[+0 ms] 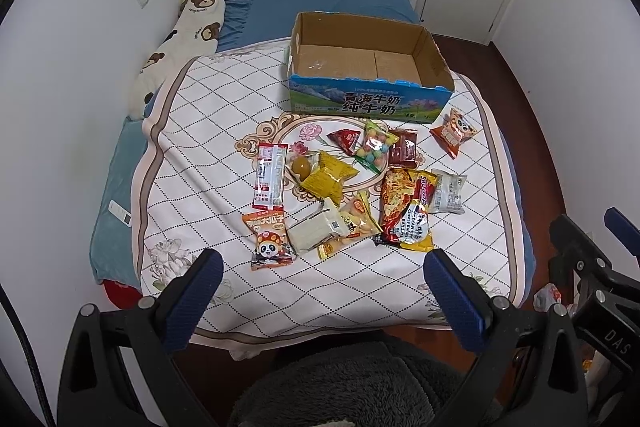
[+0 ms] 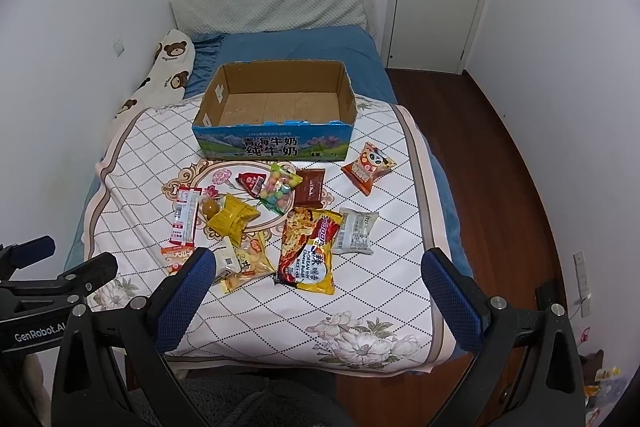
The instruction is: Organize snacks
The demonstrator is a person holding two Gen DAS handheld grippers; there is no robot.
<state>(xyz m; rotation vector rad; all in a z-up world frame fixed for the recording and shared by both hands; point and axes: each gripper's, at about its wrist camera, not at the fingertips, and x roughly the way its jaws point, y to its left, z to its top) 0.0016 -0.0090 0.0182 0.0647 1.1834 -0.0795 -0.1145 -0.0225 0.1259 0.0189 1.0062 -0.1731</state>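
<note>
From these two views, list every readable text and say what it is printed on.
"青海牛奶 纯牛奶": front of the cardboard box.
"Cheese Buldak", partly legible: noodle packet.
"大瓜子": orange panda packet.
"GenRobot.AI": left gripper body.
"DAS": right gripper body.
Other snack labels: too small to read.

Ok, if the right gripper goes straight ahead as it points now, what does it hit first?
Probably the big noodle packet, which lies between the open fingers of the right gripper. Depth is hard to judge; it might touch bare bedspread just short of it.

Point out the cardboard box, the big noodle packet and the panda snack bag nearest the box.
cardboard box (image 2: 276,146): right wrist view, printed front wall.
noodle packet (image 2: 308,251): right wrist view, packet's middle.
panda snack bag (image 2: 369,167): right wrist view, bag's middle.
</note>
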